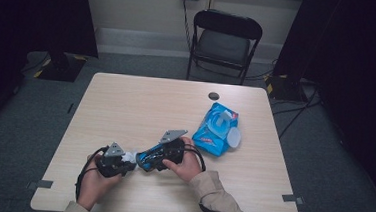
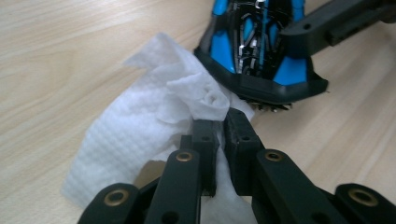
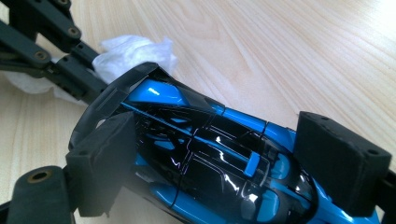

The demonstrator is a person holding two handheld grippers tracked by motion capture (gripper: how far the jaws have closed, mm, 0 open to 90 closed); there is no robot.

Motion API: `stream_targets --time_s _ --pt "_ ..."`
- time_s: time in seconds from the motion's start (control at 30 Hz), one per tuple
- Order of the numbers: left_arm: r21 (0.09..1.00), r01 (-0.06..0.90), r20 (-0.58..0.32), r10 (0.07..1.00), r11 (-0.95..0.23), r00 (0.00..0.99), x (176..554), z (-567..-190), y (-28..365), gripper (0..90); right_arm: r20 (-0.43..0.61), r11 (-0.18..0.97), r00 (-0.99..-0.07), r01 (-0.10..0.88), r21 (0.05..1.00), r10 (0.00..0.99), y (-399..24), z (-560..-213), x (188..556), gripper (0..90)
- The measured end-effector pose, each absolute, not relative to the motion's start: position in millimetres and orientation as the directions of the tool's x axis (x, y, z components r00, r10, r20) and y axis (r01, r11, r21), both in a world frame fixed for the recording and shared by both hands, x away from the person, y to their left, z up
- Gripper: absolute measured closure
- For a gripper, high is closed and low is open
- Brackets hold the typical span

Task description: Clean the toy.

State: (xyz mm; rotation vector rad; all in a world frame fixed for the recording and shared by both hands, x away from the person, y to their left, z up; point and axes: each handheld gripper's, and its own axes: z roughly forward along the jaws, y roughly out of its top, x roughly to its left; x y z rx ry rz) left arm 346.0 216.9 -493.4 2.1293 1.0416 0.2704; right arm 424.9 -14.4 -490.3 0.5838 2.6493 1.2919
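You're pinching a white wet wipe [image 2: 140, 135] in your left tongs [image 2: 223, 122], jaws closed tight on a bunched fold of it, the rest of the sheet trailing loose over the tabletop [image 2: 56, 51]. Right beside that, you're holding the blue and black toy car [image 3: 210, 158] across its body in your right tongs [image 3: 233, 163], one pad on each flank, and the wad of wipe is pressing against the car's end. In the high view your left tongs [image 1: 131, 163] and right tongs [image 1: 144, 161] are meeting nose to nose near the front edge, the car [image 1: 148, 158] low over the wood.

Here's what I'm watching. That glossy shell is looking slippery, so a hard push from the wipe could be twisting the car out from between the pads. The wipe is only caught by a small fold, so it could be slipping free mid-stroke. The loose tail could also be snagging under the car's edge.

Farther out on your right, the blue wet wipe pack [image 1: 218, 129] is lying with its lid flipped open, well apart from the work. Beyond it there's a small dark disc [image 1: 214, 96] near the far edge, and a black folding chair [image 1: 223, 43] behind the tabletop.
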Motion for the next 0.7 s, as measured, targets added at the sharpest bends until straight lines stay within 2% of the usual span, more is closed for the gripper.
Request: stream_targets --time_s 0.7 --pt "0.669 0.594 -0.172 0.685 -0.447 0.708 326 -490 193 85.1 0.044 0.553 -0.916 0.279 0.785 0.4 -16 -491 425 12.8"
